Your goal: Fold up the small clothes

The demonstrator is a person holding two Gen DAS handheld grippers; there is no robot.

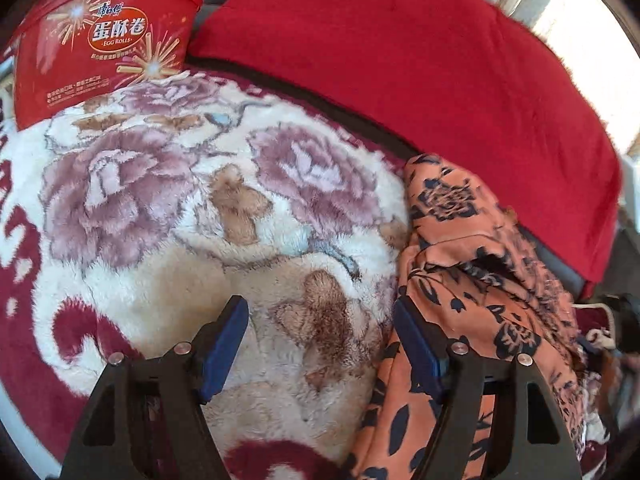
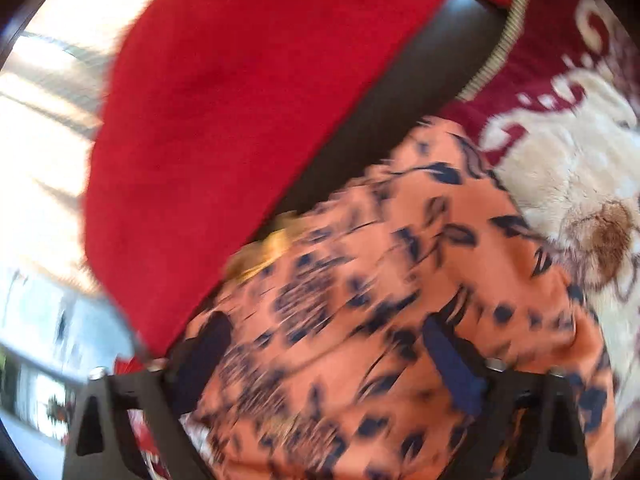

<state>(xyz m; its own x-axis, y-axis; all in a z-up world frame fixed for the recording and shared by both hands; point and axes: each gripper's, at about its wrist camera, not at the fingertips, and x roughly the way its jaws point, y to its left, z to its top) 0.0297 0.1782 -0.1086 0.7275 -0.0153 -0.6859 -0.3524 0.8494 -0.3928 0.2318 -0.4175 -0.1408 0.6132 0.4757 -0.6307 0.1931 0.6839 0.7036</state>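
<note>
Orange floral garment (image 1: 472, 280) crumpled on plush blanket (image 1: 180, 208): thin, limp, light. Best pinched at hem corners. Left tool (image 1: 320, 344) wide open, empty. Right tool (image 2: 328, 356) open over cloth, blurred.

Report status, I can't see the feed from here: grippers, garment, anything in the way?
Left gripper open over floral blanket. Right gripper open over orange floral garment, bunched, unfolded. Red cushion close behind; egg roll box far corner.

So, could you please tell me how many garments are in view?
1: an orange floral garment, crumpled on the blanket beside the red cushion. Others may lie hidden beneath it.
</note>
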